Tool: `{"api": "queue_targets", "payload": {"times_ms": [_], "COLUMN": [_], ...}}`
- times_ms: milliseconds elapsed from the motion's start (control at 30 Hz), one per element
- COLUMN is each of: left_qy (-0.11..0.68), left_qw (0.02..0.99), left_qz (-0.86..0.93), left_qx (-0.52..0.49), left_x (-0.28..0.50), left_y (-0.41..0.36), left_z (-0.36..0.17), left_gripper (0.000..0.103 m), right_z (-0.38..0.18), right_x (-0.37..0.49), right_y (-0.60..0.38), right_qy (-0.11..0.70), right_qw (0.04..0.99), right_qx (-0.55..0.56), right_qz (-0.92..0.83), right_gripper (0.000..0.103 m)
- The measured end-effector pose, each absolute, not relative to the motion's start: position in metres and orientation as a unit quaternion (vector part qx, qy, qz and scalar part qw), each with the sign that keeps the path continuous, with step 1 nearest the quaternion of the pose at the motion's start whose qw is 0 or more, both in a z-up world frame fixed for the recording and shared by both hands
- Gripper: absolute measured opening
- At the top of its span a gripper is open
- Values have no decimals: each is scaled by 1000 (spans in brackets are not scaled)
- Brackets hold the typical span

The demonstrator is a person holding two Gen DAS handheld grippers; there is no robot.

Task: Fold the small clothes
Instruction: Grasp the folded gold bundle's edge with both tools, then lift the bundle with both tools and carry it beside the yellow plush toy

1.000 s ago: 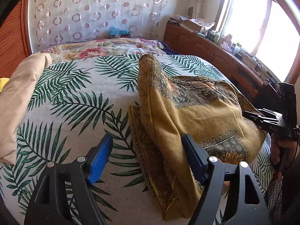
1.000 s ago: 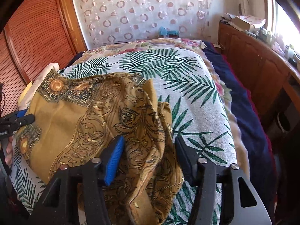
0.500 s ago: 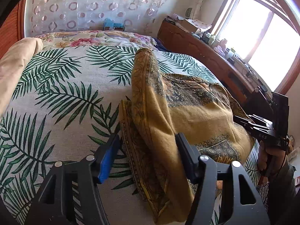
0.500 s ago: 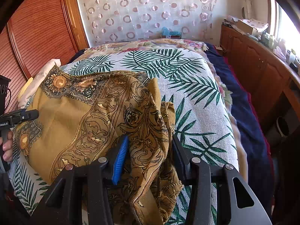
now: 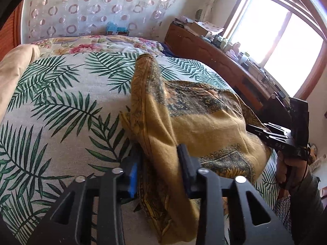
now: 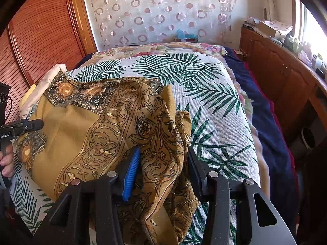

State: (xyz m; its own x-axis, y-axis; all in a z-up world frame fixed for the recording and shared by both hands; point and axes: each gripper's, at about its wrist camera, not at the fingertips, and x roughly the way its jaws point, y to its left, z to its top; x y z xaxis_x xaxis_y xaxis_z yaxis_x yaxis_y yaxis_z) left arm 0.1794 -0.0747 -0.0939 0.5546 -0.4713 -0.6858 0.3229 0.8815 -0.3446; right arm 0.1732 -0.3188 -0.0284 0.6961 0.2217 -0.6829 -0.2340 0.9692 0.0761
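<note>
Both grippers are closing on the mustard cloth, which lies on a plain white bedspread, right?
Not quite: the bedspread is palm-leaf printed, not plain, as the right wrist view shows. The rest holds: the left gripper and right gripper have just been closing, with the mustard cloth between their jaws.

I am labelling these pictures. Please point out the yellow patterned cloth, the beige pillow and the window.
yellow patterned cloth point(image 5: 208, 122): left wrist view, plain middle.
beige pillow point(image 5: 14, 65): left wrist view, top side.
window point(image 5: 286, 47): left wrist view, bright pane.

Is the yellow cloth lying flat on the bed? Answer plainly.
No: the yellow cloth is bunched up in folds on the bed.
</note>
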Motion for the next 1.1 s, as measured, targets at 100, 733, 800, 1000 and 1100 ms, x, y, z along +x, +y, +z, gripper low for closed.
{"api": "queue_targets", "payload": {"times_ms": [100, 733, 800, 1000, 1100], "left_qy": [393, 264, 254, 231, 224], "left_qw": [886, 930, 936, 952, 956], "left_qz": [-234, -232, -217, -164, -137], "left_qx": [-76, -106, -108, -120, -128], "left_x": [168, 87, 85, 88, 95], "left_y": [-80, -35, -21, 27, 49], "left_z": [-83, -12, -9, -9, -12], "left_gripper": [13, 9, 9, 9, 9], "right_z": [-29, 27, 33, 43, 45], "right_x": [172, 137, 140, 170, 195], "right_y": [-316, -257, -241, -192, -170], "right_qy": [370, 263, 253, 226, 218], "right_qw": [918, 943, 942, 936, 932], "right_qx": [4, -55, -64, -101, -111], "right_qz": [141, 196, 210, 249, 268], "right_gripper": [23, 10, 10, 9, 9]}}
